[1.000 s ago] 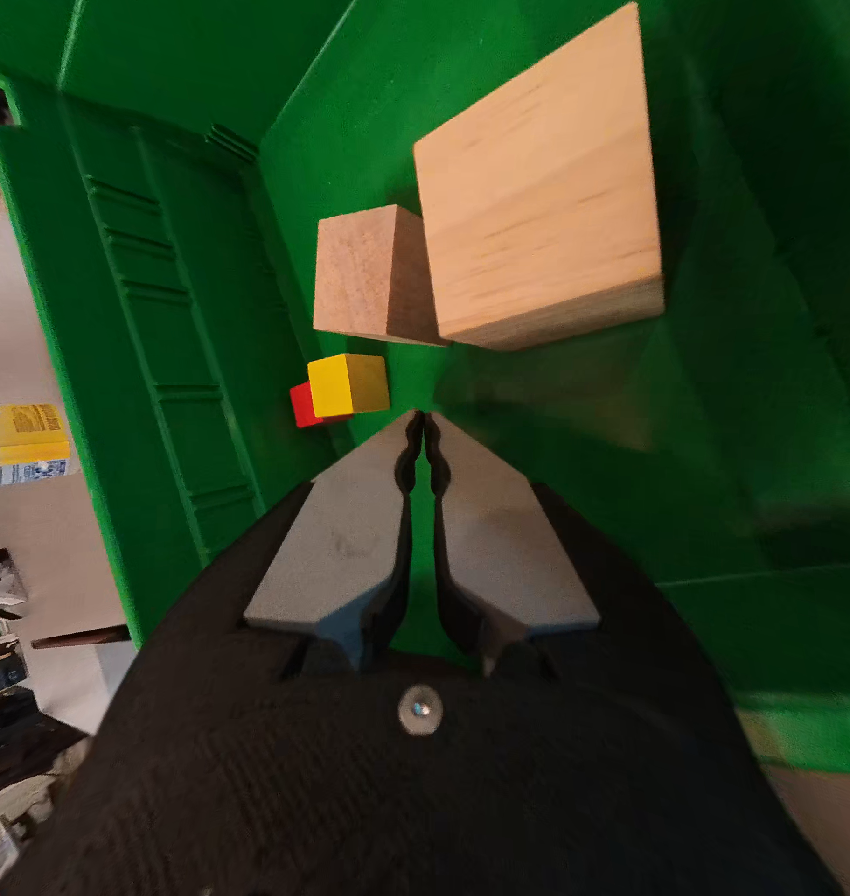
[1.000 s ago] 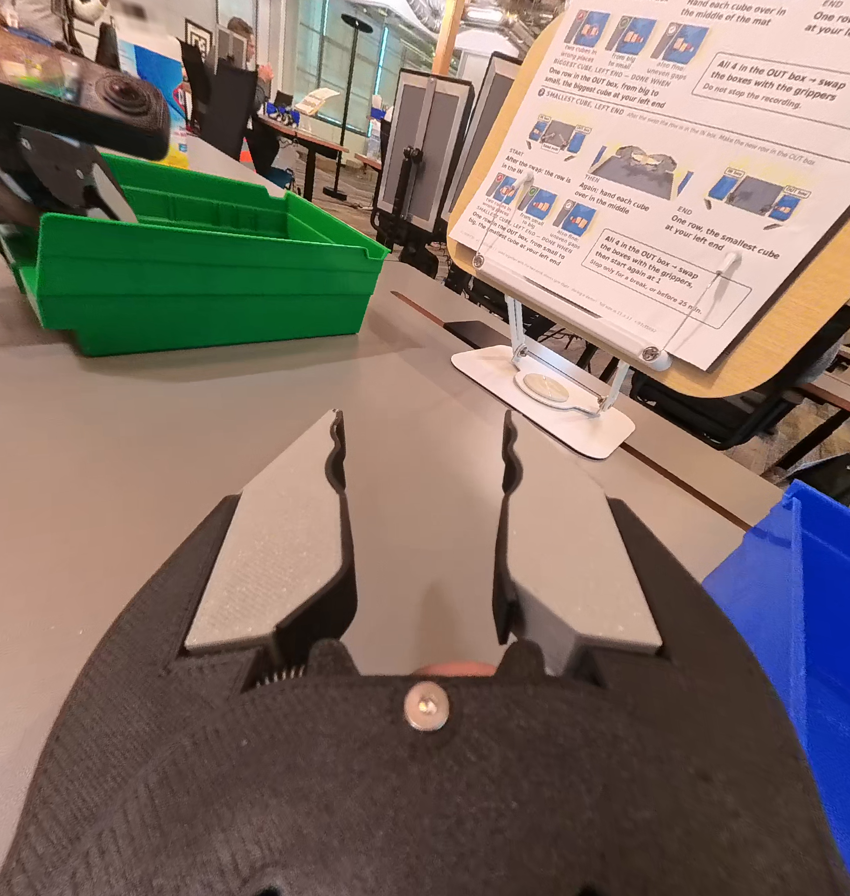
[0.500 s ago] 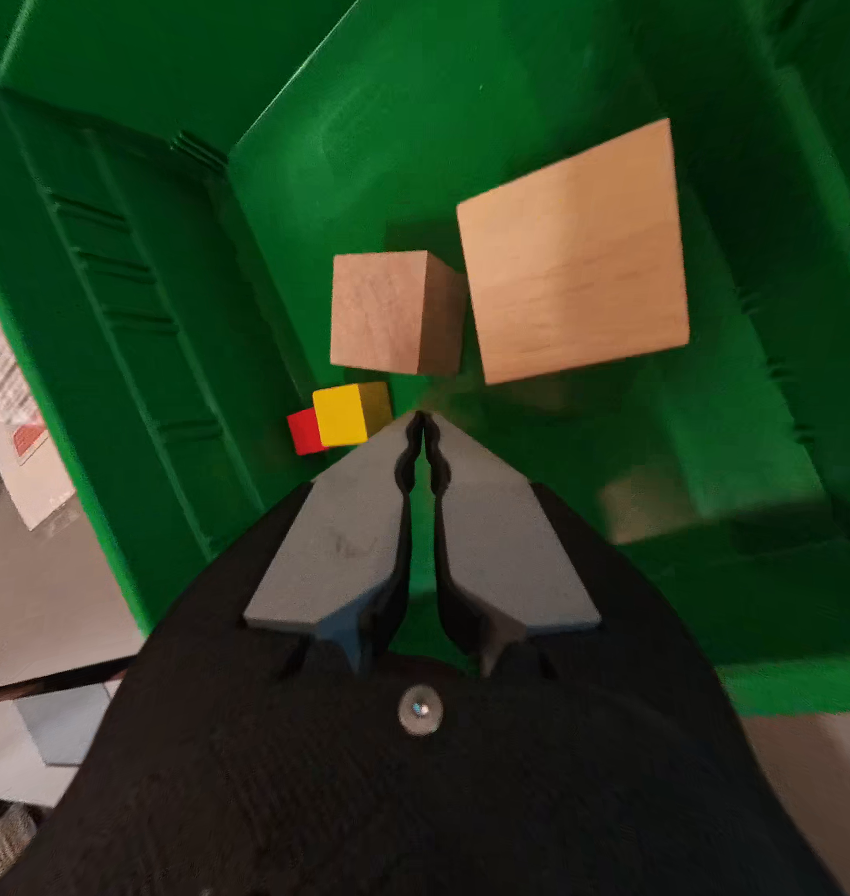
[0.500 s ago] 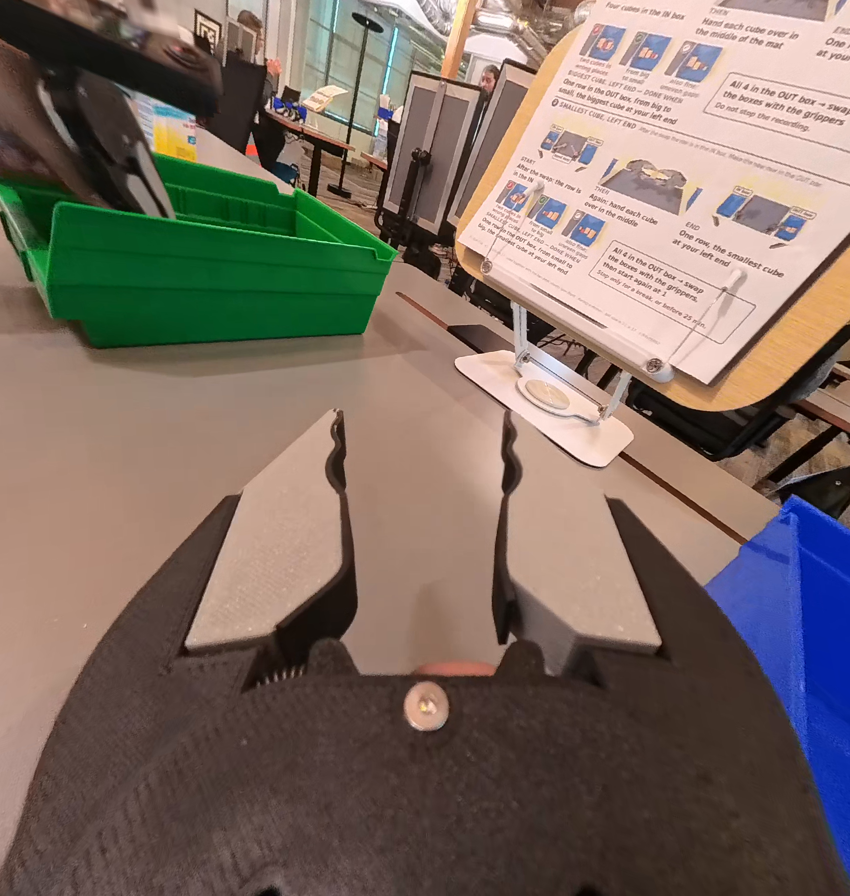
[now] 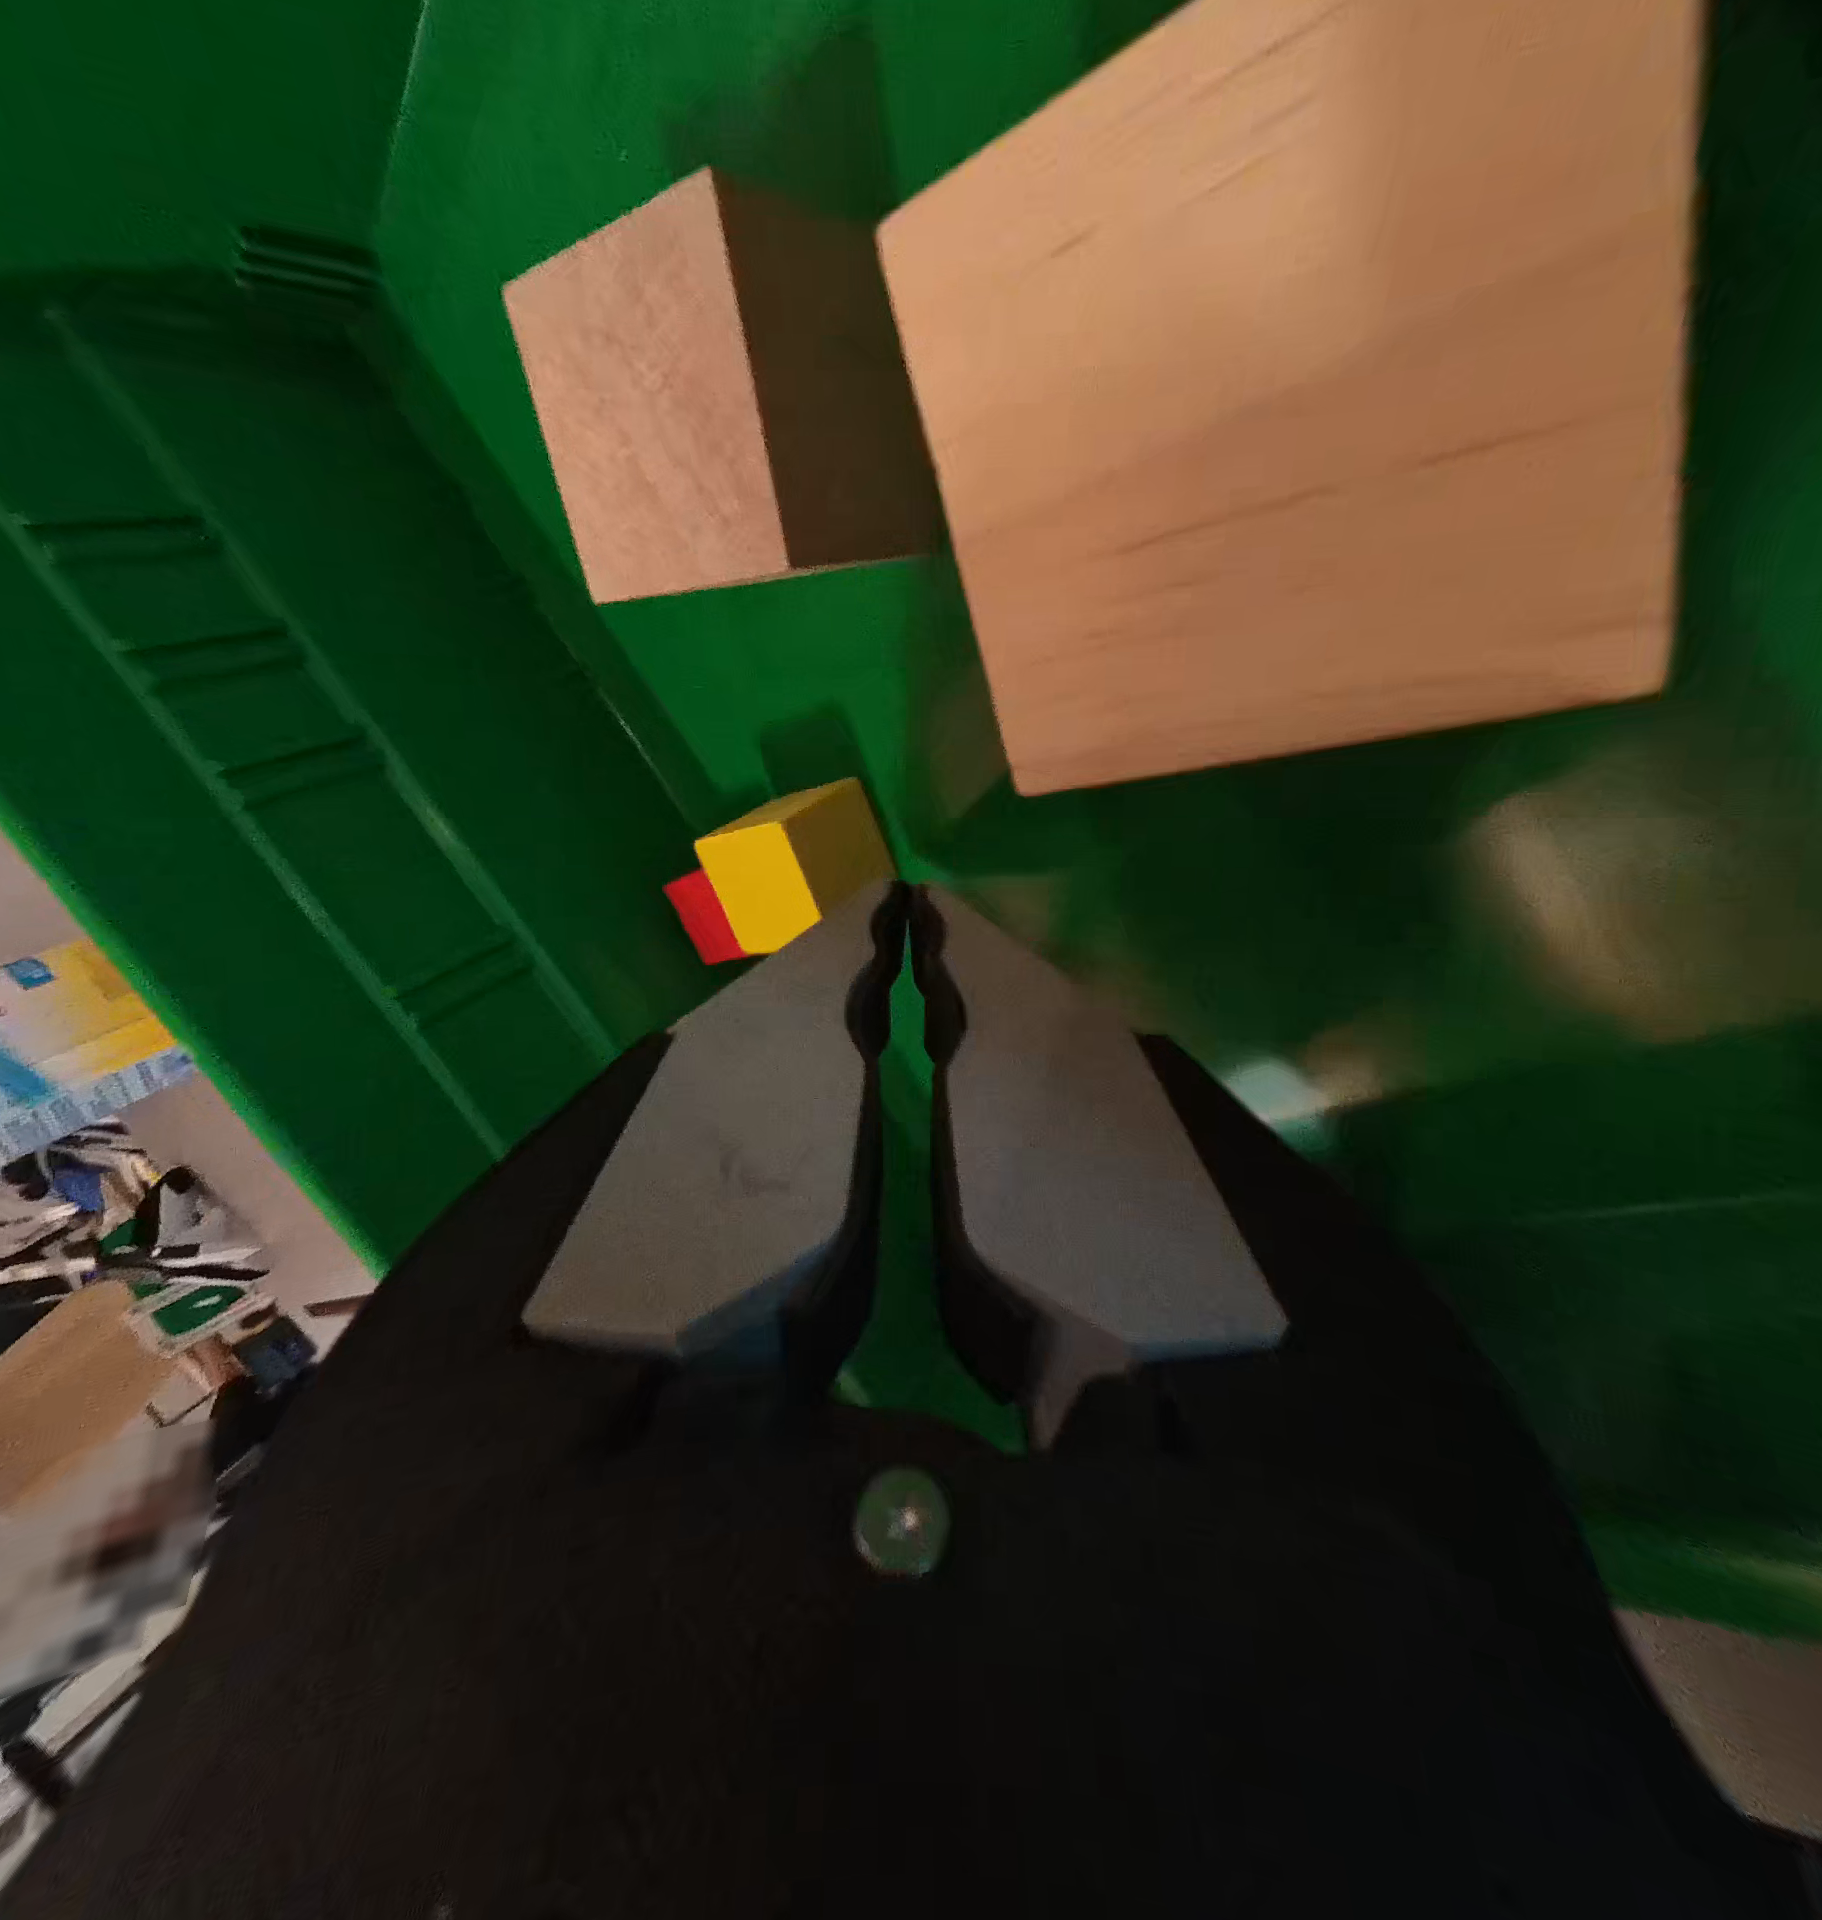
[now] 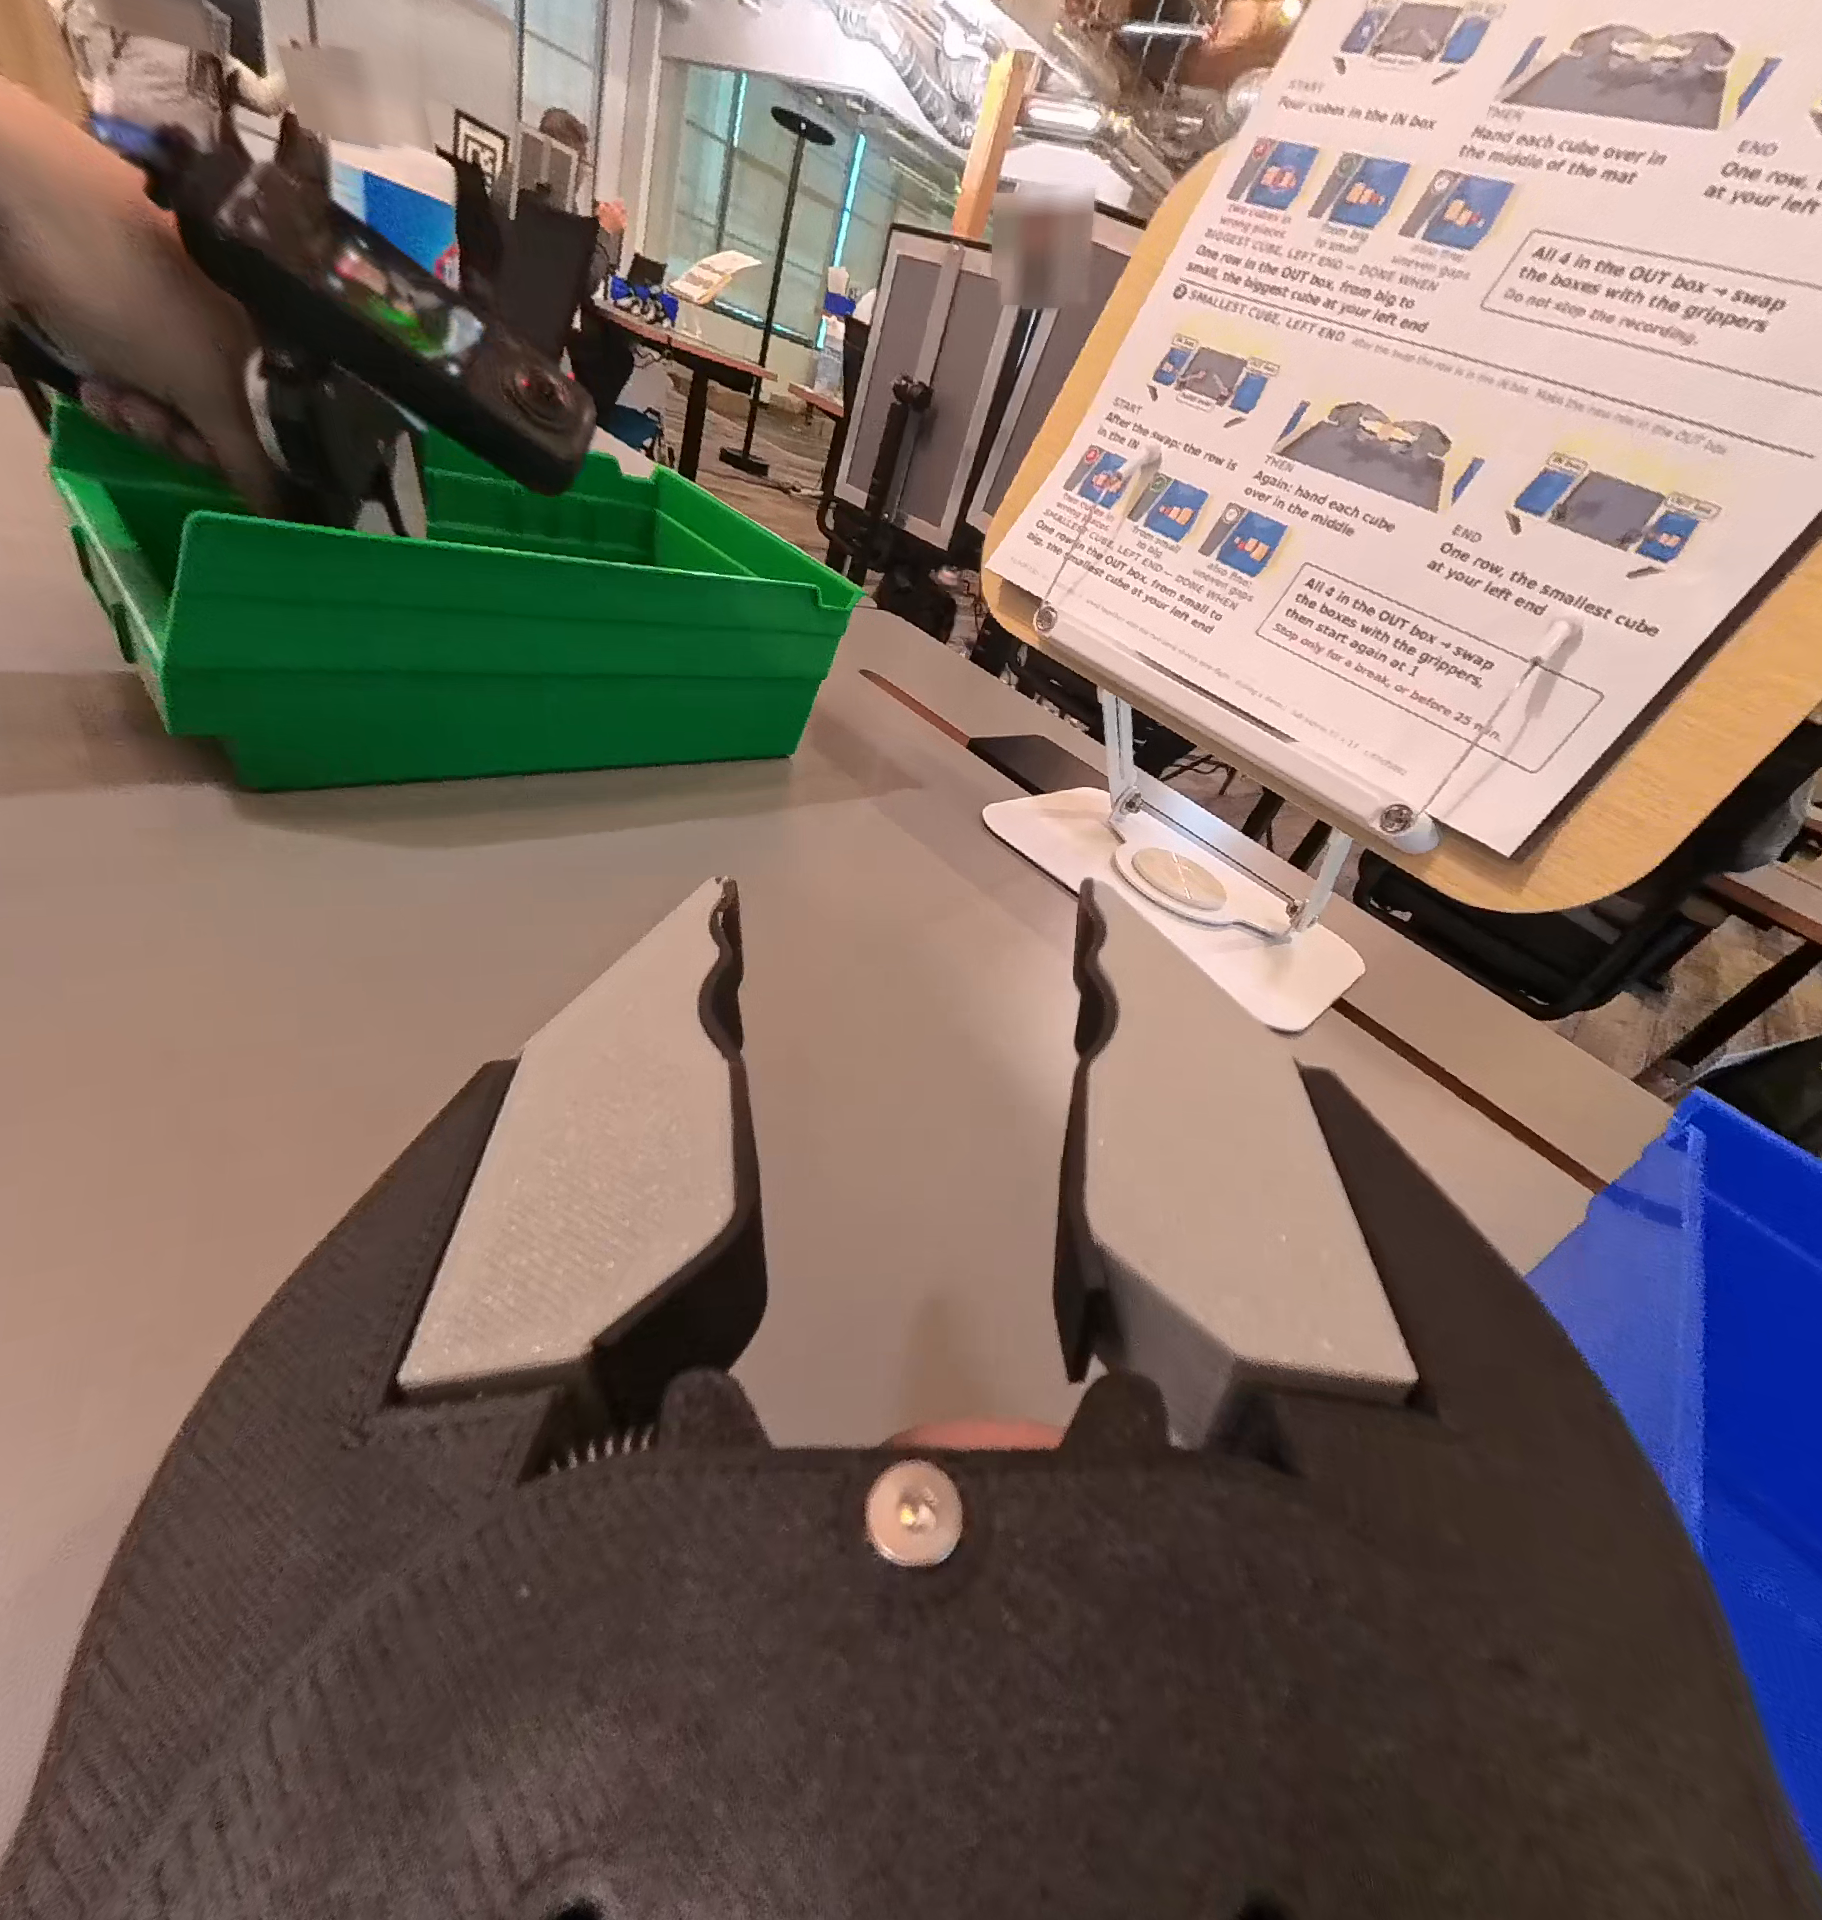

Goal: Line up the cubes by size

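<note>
Left wrist view: the left gripper [image 5: 905, 891] reaches down into the green bin [image 5: 263, 665], its two grey fingers [image 5: 741, 1143] pressed together at the tips and holding nothing. Four cubes lie on the bin floor in one row along the ribbed wall. At 1 o'clock from the tips lies the large wooden cube [image 5: 1291, 416]; at 11 o'clock, the medium wooden cube [image 5: 658, 395], close beside the large one. The yellow cube [image 5: 772, 873] sits just beside the fingertips at 10 o'clock; whether it touches them cannot be told. The red cube [image 5: 701, 916] is largely hidden behind the yellow one.

Right wrist view: the right gripper [image 6: 907, 914] hovers low over the grey table [image 6: 263, 987], fingers spread wide and empty. One green bin stands at 10 o'clock, with a person's hand [image 6: 86, 312] in it holding the other gripper. One instruction sheet [image 6: 1458, 416] on a stand occupies 1 o'clock; one blue bin [image 6: 1759, 1351] lies at 3 o'clock.
</note>
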Tool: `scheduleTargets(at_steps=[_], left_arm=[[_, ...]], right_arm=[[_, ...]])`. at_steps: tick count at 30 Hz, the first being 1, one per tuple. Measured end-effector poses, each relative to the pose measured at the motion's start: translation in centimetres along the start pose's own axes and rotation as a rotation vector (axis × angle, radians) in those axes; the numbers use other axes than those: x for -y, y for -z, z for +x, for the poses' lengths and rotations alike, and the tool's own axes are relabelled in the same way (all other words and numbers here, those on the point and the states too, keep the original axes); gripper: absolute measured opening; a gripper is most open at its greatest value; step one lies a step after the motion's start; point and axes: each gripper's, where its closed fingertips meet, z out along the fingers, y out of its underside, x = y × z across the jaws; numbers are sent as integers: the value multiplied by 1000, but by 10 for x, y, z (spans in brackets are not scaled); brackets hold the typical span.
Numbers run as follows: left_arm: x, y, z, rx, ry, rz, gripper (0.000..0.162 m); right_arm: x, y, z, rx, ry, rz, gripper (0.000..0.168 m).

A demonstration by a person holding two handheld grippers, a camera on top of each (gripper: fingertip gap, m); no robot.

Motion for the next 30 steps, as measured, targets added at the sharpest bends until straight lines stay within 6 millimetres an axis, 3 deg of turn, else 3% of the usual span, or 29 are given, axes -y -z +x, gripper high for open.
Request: scheduleTargets(at_steps=[5, 10, 14, 17, 20, 26, 30], left_arm=[[18, -15, -20, 103, 48, 59, 0], [46, 6, -29, 148, 51, 182, 0], [41, 22, -19, 55, 65, 186, 0], [23, 24, 4, -48, -1, 125, 0], [19, 21, 19, -68, -50, 140, 0], [61, 36, 18, -134, 212, 426, 0], [57, 64, -7, -102, 416, 587, 0]], right_arm=[[2, 1, -1, -8, 33, 5, 62], [-1, 1, 3, -10, -3, 0, 62], [-1, 1, 3, -7, -7, -1, 61], [1, 1, 2, -7, 5, 3, 61], [1, 1, 0, -3, 5, 2, 61], [-2, 1, 5, -20, 9, -7, 61], [-3, 2, 12, -35, -19, -4, 61]])
